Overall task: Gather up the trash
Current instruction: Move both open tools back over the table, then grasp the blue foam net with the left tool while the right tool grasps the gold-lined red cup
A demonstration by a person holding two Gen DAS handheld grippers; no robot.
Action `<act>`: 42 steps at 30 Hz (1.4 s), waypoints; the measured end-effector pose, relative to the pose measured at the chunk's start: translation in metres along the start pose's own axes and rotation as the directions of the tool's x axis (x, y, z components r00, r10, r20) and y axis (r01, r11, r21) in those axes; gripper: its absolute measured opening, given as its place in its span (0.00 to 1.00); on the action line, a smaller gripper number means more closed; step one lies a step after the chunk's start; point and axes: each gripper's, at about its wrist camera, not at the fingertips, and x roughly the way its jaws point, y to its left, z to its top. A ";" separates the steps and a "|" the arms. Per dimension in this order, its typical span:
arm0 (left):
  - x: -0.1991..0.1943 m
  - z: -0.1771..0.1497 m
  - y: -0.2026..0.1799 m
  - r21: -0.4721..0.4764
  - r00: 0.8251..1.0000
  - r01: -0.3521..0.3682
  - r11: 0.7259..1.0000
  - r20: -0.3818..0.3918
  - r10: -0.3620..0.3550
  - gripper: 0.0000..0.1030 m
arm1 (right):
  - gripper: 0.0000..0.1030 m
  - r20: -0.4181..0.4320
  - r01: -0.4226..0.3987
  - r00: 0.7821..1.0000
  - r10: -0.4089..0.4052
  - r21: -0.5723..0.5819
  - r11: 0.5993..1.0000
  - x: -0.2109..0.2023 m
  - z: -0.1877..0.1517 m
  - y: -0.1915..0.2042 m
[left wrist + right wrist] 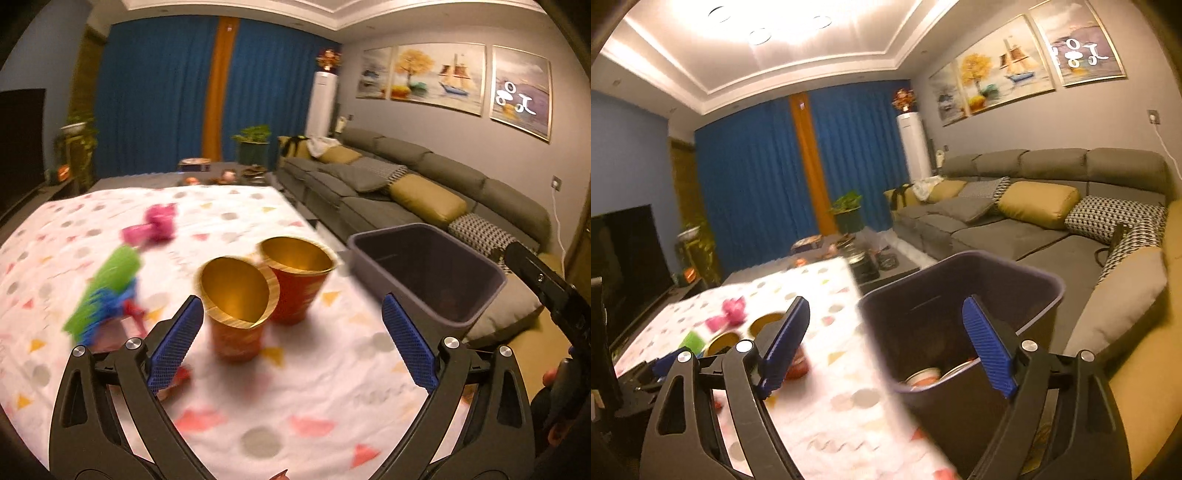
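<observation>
Red, gold-lined cups (266, 291) on a triangle-and-dot tablecloth (110, 221).

Two cups (258, 291) side by side on table (229, 417), bin (428, 273) right.

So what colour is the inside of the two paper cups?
Gold inside both paper cups, red outside; clearest in the left wrist view.

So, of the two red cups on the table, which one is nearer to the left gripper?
The tilted cup, beside the gripper's left finger. The other cup stands behind it, closer to the bin.
</observation>
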 end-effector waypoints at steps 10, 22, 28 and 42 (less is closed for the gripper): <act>-0.059 -0.017 0.078 -0.080 0.990 -0.134 0.988 0.039 0.138 0.93 | 0.80 -0.082 -0.123 0.990 0.118 -0.056 0.991 -0.001 -0.031 0.069; -0.087 -0.027 0.143 -0.157 0.976 -0.212 0.965 0.026 0.218 0.93 | 0.80 -0.154 -0.180 0.975 0.159 -0.127 0.976 0.017 -0.057 0.135; -0.071 -0.029 0.148 -0.123 0.983 -0.183 0.975 -0.012 0.183 0.92 | 0.80 -0.176 -0.165 0.974 0.141 -0.130 0.978 0.030 -0.061 0.139; -0.024 -0.025 0.150 -0.086 0.989 -0.081 0.993 -0.128 0.069 0.58 | 0.80 -0.205 -0.167 0.969 0.139 -0.127 0.978 0.055 -0.061 0.147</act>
